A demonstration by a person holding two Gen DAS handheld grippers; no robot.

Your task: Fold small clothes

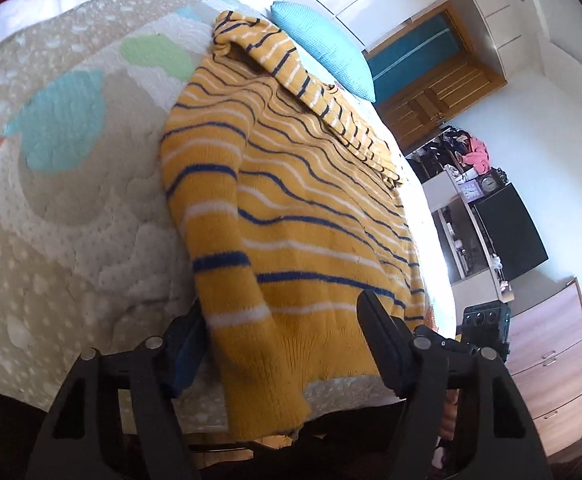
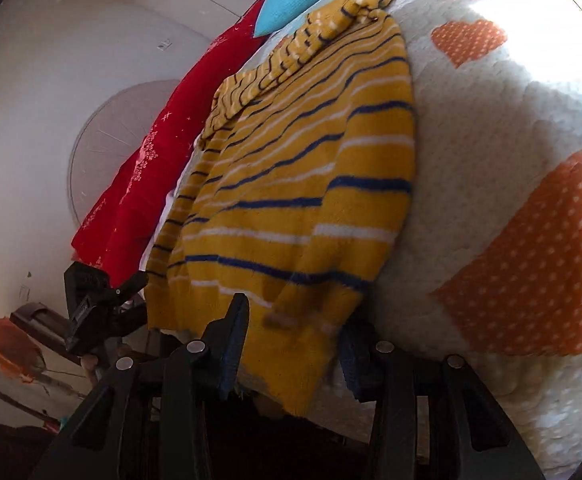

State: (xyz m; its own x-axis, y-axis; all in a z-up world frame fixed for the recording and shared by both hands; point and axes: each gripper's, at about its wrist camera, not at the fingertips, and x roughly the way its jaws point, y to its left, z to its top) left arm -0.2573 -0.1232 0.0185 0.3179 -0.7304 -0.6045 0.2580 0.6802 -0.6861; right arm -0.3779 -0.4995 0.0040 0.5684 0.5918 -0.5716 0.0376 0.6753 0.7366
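Yellow striped sweater flat on patterned quilt, sleeves folded over its body, hem at the near bed edge. Left gripper jaws apart, straddling the hem, pads not pressing. Blue pillow far, wooden door right.

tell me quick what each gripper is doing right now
left gripper: open, astride the yellow sweater hem.
right gripper: open, sweater hem between its jaws.

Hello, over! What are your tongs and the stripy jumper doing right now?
Left tongs and right tongs open, straddling the hem. Yellow striped jumper flat on the quilt, sleeves folded in. Nothing in the way.
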